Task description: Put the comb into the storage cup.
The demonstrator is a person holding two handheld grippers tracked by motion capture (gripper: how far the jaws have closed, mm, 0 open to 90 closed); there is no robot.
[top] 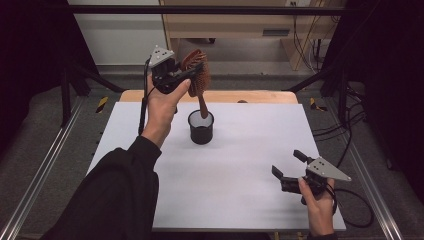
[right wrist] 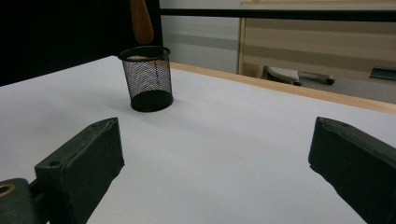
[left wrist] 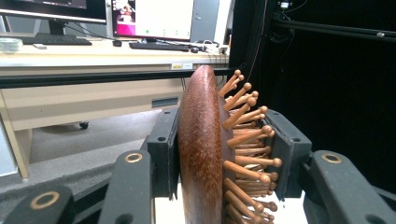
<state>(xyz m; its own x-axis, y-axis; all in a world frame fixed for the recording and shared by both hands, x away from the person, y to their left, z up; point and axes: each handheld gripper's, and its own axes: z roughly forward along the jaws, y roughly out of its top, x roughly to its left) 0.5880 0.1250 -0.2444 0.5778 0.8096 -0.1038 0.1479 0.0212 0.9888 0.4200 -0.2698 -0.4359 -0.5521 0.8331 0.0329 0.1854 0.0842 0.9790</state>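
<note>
Right gripper (top: 289,165) sits nearest the person, well clear of the cup (top: 201,127), jaws spread wide w/ nothing between. Left gripper (top: 192,75) is clamped on the hairbrush (top: 199,80) head, held upright above the cup, handle tip just over the rim. Pickup looks done; lowering it in & letting go are prob left

A white table (top: 240,190) has a wooden strip (top: 250,96) along its far edge. Beyond it stands a light wood desk (left wrist: 93,60) carrying a keyboard (left wrist: 159,46) and monitors (left wrist: 154,18). Cables (top: 350,135) lie on the grey floor (top: 50,130) at the right, beside metal rails (top: 370,185).
</note>
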